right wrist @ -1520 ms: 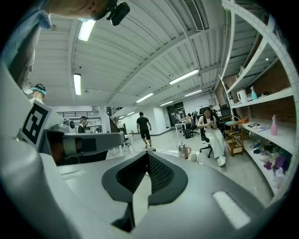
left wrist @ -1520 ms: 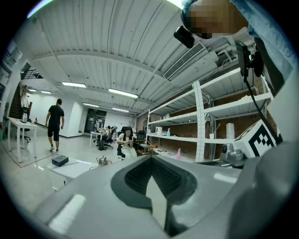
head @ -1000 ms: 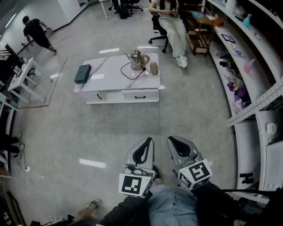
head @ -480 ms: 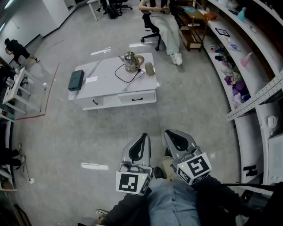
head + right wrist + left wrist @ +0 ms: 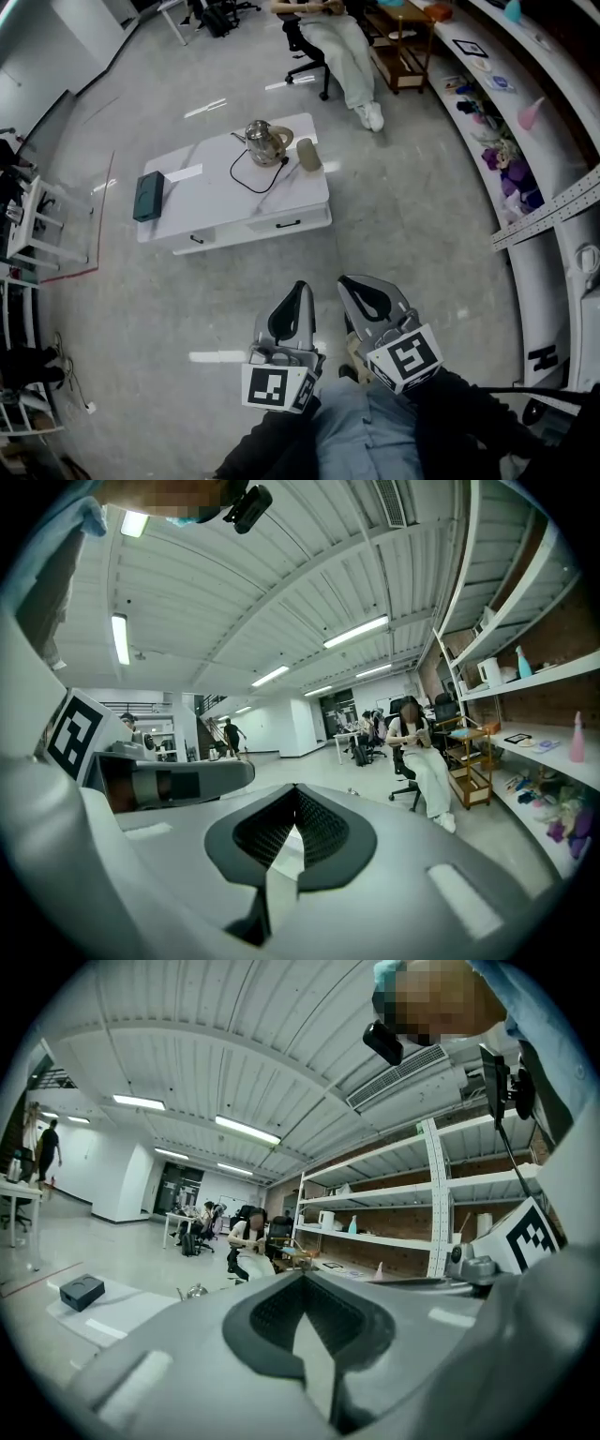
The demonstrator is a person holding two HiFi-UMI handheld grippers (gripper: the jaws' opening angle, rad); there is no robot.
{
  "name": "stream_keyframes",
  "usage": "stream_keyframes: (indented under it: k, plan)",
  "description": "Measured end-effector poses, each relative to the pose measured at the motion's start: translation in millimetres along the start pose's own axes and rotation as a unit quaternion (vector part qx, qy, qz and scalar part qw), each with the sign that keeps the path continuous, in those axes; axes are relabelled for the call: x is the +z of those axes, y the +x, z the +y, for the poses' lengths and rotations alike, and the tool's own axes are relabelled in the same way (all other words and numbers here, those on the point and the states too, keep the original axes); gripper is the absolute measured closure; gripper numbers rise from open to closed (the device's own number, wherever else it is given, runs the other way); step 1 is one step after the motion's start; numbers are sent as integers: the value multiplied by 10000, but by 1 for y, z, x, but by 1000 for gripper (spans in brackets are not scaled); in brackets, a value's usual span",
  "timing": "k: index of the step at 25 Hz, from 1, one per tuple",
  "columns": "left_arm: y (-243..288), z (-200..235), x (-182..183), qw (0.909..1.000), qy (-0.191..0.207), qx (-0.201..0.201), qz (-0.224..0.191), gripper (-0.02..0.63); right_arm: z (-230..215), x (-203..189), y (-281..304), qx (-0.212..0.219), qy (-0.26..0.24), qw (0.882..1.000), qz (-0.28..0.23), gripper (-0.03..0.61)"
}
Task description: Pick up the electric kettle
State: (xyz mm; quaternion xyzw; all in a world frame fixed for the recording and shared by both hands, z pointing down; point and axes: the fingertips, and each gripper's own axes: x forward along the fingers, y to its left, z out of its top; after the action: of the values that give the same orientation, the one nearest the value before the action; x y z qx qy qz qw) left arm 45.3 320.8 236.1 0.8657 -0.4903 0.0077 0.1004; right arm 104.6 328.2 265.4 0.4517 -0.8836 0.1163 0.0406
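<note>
The silver electric kettle (image 5: 265, 142) stands at the far side of a low white table (image 5: 225, 211), with its black cord (image 5: 246, 174) looped beside it. In the left gripper view the kettle (image 5: 194, 1291) is small and far off past the jaw tips. My left gripper (image 5: 298, 285) and right gripper (image 5: 350, 280) hang side by side over the floor, well short of the table. Both are shut and hold nothing. The left gripper's (image 5: 305, 1275) pads meet at the tip, and so do the right gripper's (image 5: 295, 788).
A dark box (image 5: 148, 195) and a beige cylinder (image 5: 307, 155) also lie on the table. A seated person (image 5: 342, 47) and a wooden cart (image 5: 403, 47) are beyond it. Long shelves (image 5: 525, 112) run along the right, and white desks (image 5: 37, 225) stand at the left.
The table and kettle have drawn nearer and slid down and left in the head view. Both grippers keep their pose, shut. The person walking at far left has left the view.
</note>
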Motion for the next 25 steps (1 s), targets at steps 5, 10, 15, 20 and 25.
stream_keyframes:
  k: [5, 10, 15, 20, 25]
  plan:
    - [60, 11, -2, 9993, 93, -138, 338, 612, -37, 13, 37, 20, -30, 9999, -116, 554]
    - [101, 21, 11, 9993, 173, -95, 328, 612, -67, 21, 67, 164, 67, 9998, -34, 554]
    - [120, 41, 31, 9996, 234, 55, 171, 612, -80, 34, 97, 295, 86, 9995, -95, 554]
    - [131, 67, 36, 9995, 198, 227, 114, 612, -84, 39, 128, 472, 42, 9988, -90, 554]
    - [142, 103, 33, 9992, 25, 391, 54, 612, -86, 38, 164, 547, -79, 9985, 32, 554]
